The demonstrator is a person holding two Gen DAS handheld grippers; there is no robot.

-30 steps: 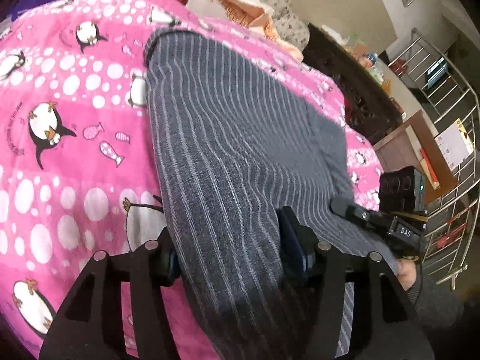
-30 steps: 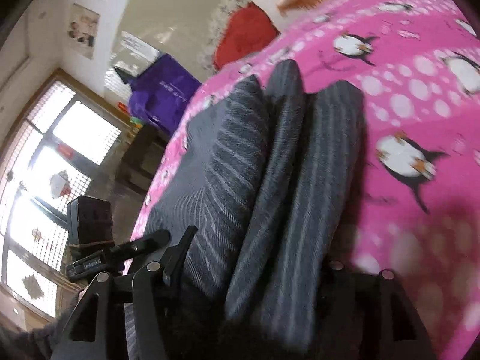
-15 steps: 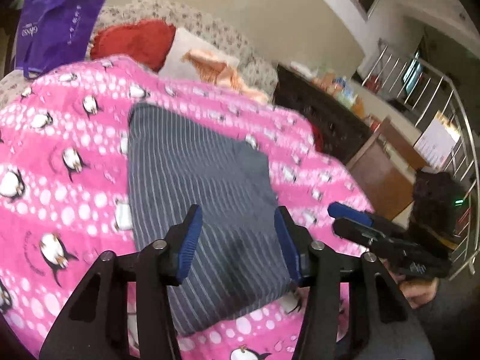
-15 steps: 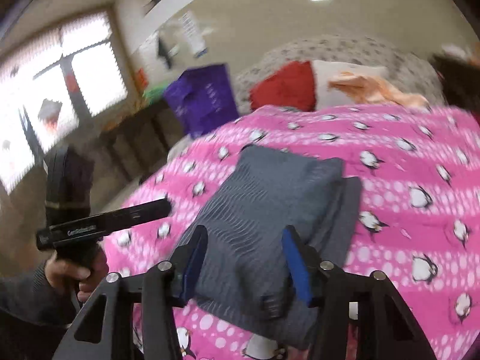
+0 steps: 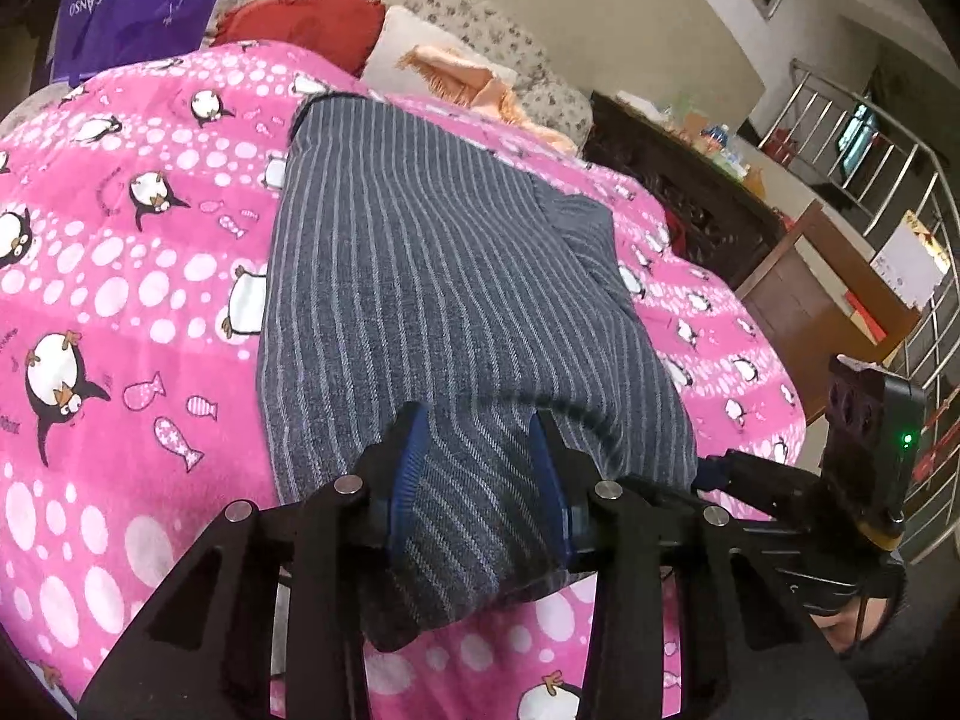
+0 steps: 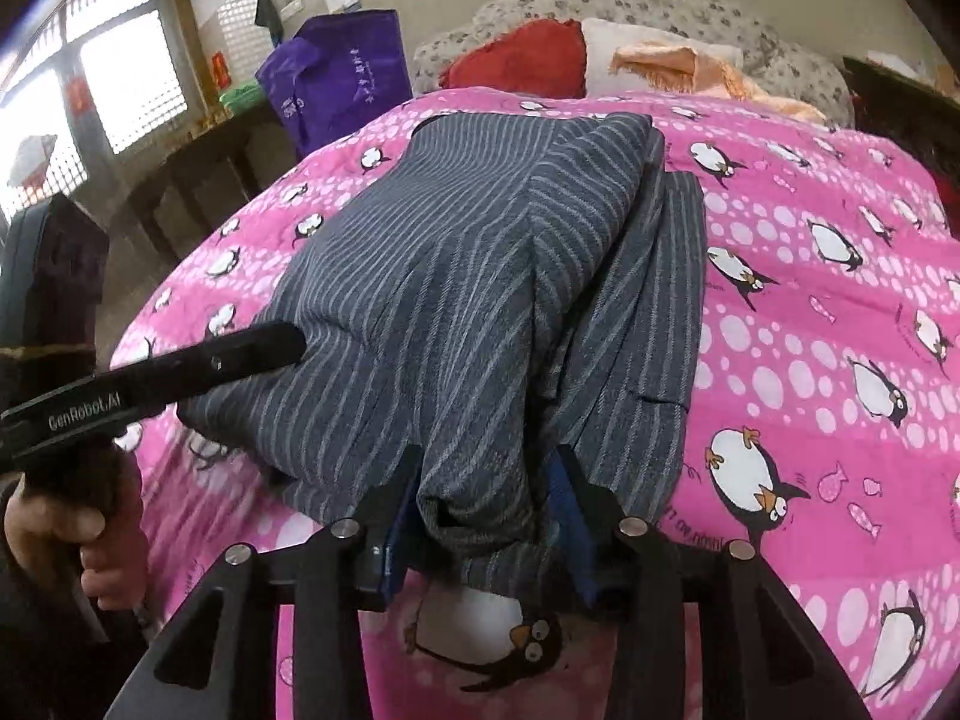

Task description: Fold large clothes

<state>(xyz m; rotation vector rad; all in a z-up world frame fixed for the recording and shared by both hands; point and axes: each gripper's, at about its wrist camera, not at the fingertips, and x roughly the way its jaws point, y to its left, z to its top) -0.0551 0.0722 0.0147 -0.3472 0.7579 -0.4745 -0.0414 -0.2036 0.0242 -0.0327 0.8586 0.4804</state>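
A grey striped garment [image 5: 420, 252] lies folded into a thick block on a pink penguin quilt [image 5: 120, 240]. My left gripper [image 5: 477, 438] has its blue pads on either side of the block's near edge, and its jaws are closing with the fabric bunched between them. In the right wrist view my right gripper [image 6: 486, 468] straddles the near right corner of the garment [image 6: 456, 252], its jaws closing on a bunched fold. The left gripper [image 6: 240, 354] comes in there from the left. The right gripper [image 5: 720, 471] shows at the garment's right edge.
The quilt [image 6: 840, 300] covers a bed. A purple bag [image 6: 342, 72], a red pillow [image 6: 522, 60] and a peach cloth [image 6: 678, 60] lie at its far end. A dark cabinet [image 5: 690, 192] and a metal railing [image 5: 900, 192] stand to the right.
Half a second ago both grippers hung back above the bed with nothing between their jaws. Both have since moved in on the garment's near edge and narrowed around the fabric.
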